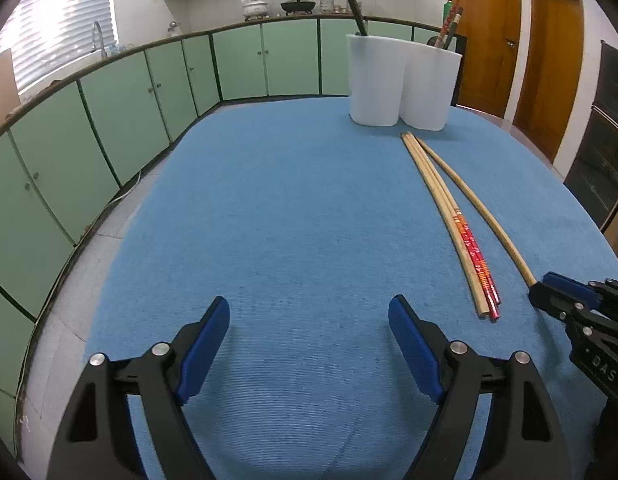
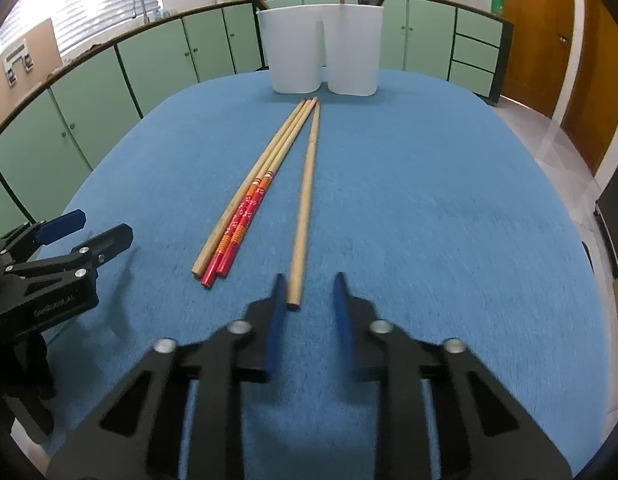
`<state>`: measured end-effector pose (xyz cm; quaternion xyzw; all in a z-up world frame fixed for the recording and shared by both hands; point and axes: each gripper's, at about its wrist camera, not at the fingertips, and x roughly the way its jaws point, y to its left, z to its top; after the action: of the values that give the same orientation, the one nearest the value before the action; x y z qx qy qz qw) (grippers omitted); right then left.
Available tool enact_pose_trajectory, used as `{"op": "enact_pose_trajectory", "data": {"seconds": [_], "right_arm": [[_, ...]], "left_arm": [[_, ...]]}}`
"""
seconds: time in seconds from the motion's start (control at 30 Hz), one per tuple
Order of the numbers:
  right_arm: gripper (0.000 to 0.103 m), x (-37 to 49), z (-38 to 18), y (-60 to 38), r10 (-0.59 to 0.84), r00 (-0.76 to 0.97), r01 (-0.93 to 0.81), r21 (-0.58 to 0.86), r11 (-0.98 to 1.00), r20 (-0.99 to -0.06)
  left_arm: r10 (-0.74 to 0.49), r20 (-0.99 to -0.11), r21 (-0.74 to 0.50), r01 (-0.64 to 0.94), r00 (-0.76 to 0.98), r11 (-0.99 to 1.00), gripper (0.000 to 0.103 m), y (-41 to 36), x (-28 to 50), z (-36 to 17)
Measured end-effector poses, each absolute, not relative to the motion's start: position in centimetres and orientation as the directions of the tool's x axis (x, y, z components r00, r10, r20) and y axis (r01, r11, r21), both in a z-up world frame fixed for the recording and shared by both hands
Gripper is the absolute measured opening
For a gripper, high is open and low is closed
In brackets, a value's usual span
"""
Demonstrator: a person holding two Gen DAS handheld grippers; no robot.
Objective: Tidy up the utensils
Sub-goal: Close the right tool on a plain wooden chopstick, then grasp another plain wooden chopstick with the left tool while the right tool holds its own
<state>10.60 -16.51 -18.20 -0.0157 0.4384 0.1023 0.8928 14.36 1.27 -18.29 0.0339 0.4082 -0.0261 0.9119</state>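
Note:
A white two-compartment holder (image 2: pixel 293 52) (image 1: pixel 401 80) stands at the far end of the blue cloth (image 2: pixel 429 200), with dark and red chopsticks upright in it. Three chopsticks (image 2: pixel 249 204) (image 1: pixel 457 224) lie bundled on the cloth: one plain wood, two with red patterned ends. A separate plain wooden chopstick (image 2: pixel 305 200) (image 1: pixel 481 208) lies to their right. Its near end sits between the blurred fingers of my right gripper (image 2: pixel 309 280) (image 1: pixel 543 286), beside the left pad, with a narrow gap to the right pad. My left gripper (image 1: pixel 309 308) (image 2: pixel 105 224) hangs wide open over bare cloth, left of the bundle.
Green cabinets (image 1: pixel 149 92) curve round the far and left sides, with a sink tap (image 1: pixel 96 36) and pots (image 1: pixel 297 5) on the counter. Wooden doors (image 1: pixel 549 68) stand at the right. Blue cloth stretches between my grippers and the holder.

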Motion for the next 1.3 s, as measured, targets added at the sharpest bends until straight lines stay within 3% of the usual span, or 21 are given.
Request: {"op": "enact_pose_trajectory", "data": {"seconds": [0.03, 0.6, 1.2, 1.3], "right_arm": [[0.007, 10.6, -18.2, -16.4, 0.172, 0.595, -0.201, 0.062, 0.978, -0.785], [0.006, 11.4, -18.3, -20.6, 0.145, 0.607, -0.125, 0.086, 0.988, -0.781], [0.007, 11.3, -18.3, -20.9, 0.155, 0.604, -0.13, 0.095, 0.987, -0.782], [0.007, 11.4, -18.4, -21.0, 0.161, 0.601, -0.132, 0.101, 0.986, -0.783]], "left_arm": [[-0.025, -0.747, 0.038, 0.08, 0.664, 0.996, 0.08, 1.2, 14.3, -18.3], [-0.155, -0.771, -0.017, 0.222, 0.618, 0.975, 0.08, -4.0, 14.0, -18.7], [-0.099, -0.788, 0.011, 0.174, 0.608, 0.985, 0.08, -3.9, 15.0, -19.3], [-0.105, -0.787, 0.008, 0.18, 0.608, 0.984, 0.075, -4.2, 15.2, -19.3]]}}
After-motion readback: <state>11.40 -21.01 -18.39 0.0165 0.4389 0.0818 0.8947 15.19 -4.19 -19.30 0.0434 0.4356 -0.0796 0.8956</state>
